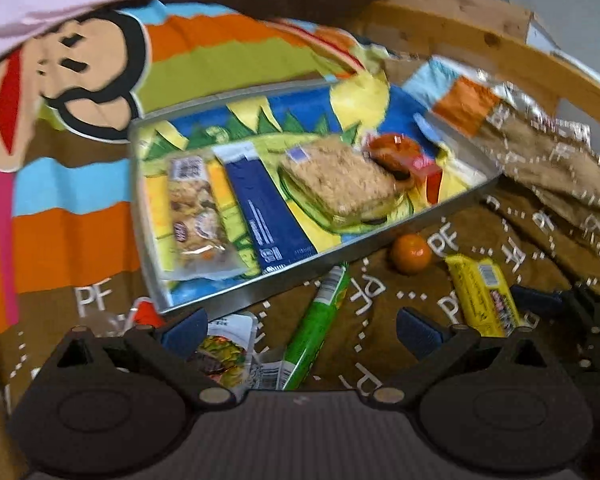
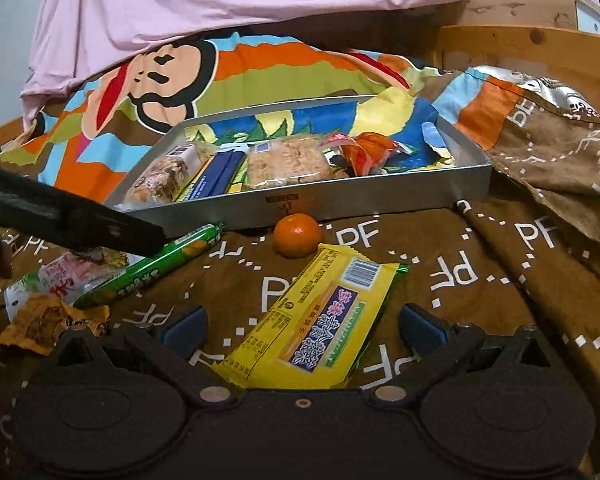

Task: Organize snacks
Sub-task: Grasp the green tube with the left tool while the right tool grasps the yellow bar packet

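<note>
In the tray on the bed lie a few packets already, among them a cookie bag and a cracker pack; outside it wait the mandarin, green stick, yellow pack and wrappers. Left claw and right claw gape wide, holding nothing, the right one straddling the yellow pack

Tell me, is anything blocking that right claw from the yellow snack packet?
Nothing visible. The flat yellow snack packet lies on the brown blanket directly between the open right claw fingers. The small orange mandarin sits beyond it, before the metal tray.
</note>
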Available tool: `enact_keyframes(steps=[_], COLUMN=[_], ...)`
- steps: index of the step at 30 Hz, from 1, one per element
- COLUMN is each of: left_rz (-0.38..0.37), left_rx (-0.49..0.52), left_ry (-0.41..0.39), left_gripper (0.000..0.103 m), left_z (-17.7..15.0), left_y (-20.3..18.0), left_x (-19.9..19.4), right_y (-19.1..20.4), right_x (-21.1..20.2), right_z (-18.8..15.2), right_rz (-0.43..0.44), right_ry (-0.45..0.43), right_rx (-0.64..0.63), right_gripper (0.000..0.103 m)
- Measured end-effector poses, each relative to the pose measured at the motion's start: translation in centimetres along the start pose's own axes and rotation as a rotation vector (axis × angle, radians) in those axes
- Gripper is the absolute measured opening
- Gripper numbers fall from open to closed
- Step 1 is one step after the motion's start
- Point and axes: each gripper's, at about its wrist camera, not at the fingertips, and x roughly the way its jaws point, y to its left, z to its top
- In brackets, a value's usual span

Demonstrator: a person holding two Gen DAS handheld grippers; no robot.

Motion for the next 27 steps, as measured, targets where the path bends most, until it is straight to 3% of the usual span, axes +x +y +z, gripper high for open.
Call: enact_keyframes(steps=[2,4,10,16,18,23,27], left_rz=[-0.025,-0.047,-0.113,-0.092,-0.050,0.000,0.010], left_rx=[-0.003,-0.019,-0.083,-0.062,-0.065,-0.088,-0.122], left_ry=[0.020,0.041,0.096,0.122,0.150,0.172,0.217], left_gripper=[0.102,0.097,0.077,0.053,0.039,0.031,0.032], left_z=[0.1,0.2,0.3,0.9,1.0,0.8,1.0], left_y=[0.5,0.9,1.2,0.4,0.2,-0.3,-1.4], left_x=[0.6,1.2,2.4,3.0,3.3,3.2,2.7], right_y=[0.1,0.1,-0.3,-0.1,0.1,0.5,1.4], right_x=[-0.1,-0.3,-0.7,-0.8,-0.8,-1.1,-1.1], right_z=[-0.1,-0.2,-0.2,-0.2,-0.4,-0.5,-0.4], right_rz=[0.001,-0.007,-0.010,-0.005,-0.009,0.019,0.024], right_ry=[-0.008,-0.022,-0.049,-0.051,-0.054,-0.063,-0.049], right_rx=[-0.003,0.001,0.019,0.006,-0.001,-0.030,-0.091], right_gripper=[0.099,0.091,0.077,0.070,0.068,0.063,0.063])
